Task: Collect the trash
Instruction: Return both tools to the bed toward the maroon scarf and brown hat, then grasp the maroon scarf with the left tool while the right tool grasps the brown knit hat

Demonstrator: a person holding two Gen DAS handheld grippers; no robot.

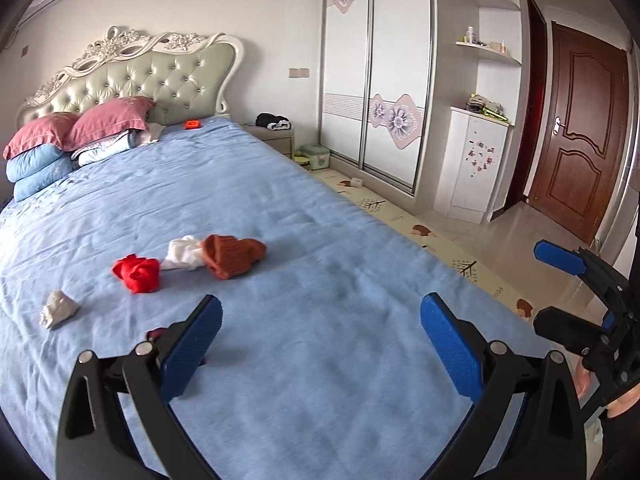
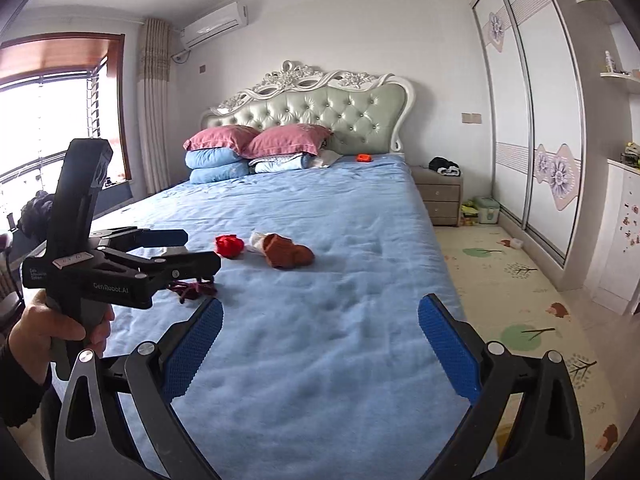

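Behind the left gripper (image 1: 320, 326), a dark item (image 1: 156, 334) lies half-hidden.

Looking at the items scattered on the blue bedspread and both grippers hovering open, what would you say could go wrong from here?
1. The white wad touches the brown knit piece and lies close to the red piece, so a grab could take cloth along with it.
2. The dark red item sits half hidden behind the left gripper, so it may be missed.
3. The soft bedspread could get pinched by the open right gripper.

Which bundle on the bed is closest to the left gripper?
The dark maroon bundle, partly hidden beside the left gripper; red, white and brown lie farther up.
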